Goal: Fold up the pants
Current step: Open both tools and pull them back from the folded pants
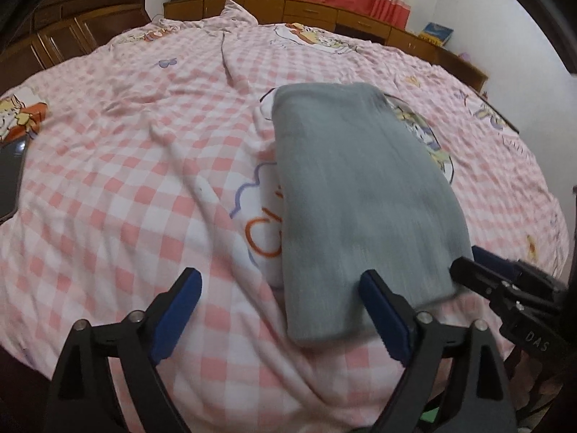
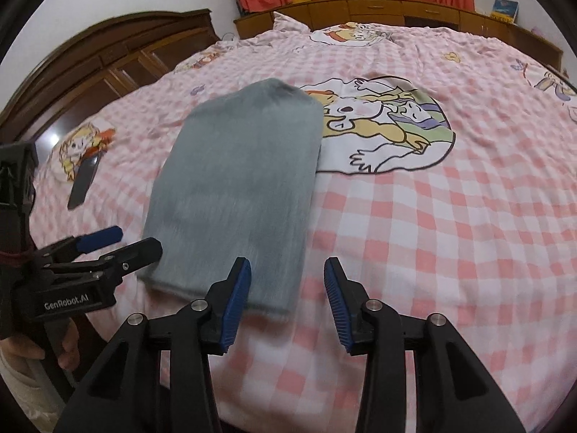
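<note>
The grey pants [image 1: 360, 202] lie folded into a long flat rectangle on the pink checked bed cover [image 1: 126, 180]; they also show in the right wrist view [image 2: 238, 187]. My left gripper [image 1: 281, 285] is open and empty, its right finger at the pants' near edge. It shows from the side in the right wrist view [image 2: 122, 241]. My right gripper [image 2: 288, 281] is open and empty, just beyond the pants' near right corner. Its fingers [image 1: 479, 263] show at the right of the left wrist view.
A dark phone [image 2: 83, 180] lies on the cover to the left of the pants; it also shows at the left wrist view's edge [image 1: 10, 176]. A wooden headboard [image 2: 108, 57] stands at the left. Low wooden cabinets [image 2: 378, 11] run along the far side under curtains.
</note>
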{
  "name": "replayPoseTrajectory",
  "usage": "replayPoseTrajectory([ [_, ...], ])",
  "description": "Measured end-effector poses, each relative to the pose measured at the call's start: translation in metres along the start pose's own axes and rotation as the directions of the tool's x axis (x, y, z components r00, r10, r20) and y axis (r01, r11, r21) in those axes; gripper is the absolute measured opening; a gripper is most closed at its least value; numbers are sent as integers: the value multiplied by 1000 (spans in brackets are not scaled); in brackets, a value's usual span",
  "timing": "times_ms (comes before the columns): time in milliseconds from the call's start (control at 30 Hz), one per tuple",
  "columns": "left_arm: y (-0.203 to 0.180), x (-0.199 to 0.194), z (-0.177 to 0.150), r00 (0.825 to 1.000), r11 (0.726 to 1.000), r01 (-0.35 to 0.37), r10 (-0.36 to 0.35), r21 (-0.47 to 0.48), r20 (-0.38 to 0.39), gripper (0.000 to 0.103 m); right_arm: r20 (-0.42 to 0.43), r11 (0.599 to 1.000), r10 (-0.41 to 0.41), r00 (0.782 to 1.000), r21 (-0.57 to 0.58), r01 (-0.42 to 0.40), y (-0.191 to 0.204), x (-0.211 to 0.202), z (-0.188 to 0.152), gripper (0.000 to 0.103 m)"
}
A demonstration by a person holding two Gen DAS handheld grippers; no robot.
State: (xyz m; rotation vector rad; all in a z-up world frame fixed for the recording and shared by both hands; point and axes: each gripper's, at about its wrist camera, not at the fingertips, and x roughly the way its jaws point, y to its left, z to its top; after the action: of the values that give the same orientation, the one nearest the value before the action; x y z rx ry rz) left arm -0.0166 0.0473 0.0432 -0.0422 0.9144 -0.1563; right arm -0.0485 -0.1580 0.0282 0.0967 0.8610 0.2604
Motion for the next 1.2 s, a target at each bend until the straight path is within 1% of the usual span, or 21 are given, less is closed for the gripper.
replayPoseTrajectory([
  [33,-2,-1,-3,1000,1000,-1,1,4,-2,92,-5,1000,-11,1000,-8,11,2,-2,-4,46],
  [100,-7,-4,-11,1000,1000,-1,1,11,-12,93,-10,999,-38,999,-20,37,4,-4,-10,54],
  [200,-16,-5,-21,1000,1000,3,-2,24,-21,95,-28,997,-72,997,-27,71,3,-2,-19,59],
  [333,-23,2,-29,999,999,-11,13,33,-41,97,-88,996,-88,992,14,90,-6,11,-27,60],
  [400,-24,8,-31,998,999,-27,28,26,-57,98,-96,995,-93,991,20,96,-9,15,-29,60],
  [533,-22,23,-35,993,998,-62,63,12,-95,99,-98,995,-100,990,19,103,-9,21,-31,63],
  [800,-21,32,-37,992,998,-61,61,2,-107,102,-88,994,-102,991,15,104,-6,28,-35,72],
  [1200,-19,34,-37,993,999,-54,53,-4,-109,102,-83,994,-104,991,13,105,-5,29,-36,73],
])
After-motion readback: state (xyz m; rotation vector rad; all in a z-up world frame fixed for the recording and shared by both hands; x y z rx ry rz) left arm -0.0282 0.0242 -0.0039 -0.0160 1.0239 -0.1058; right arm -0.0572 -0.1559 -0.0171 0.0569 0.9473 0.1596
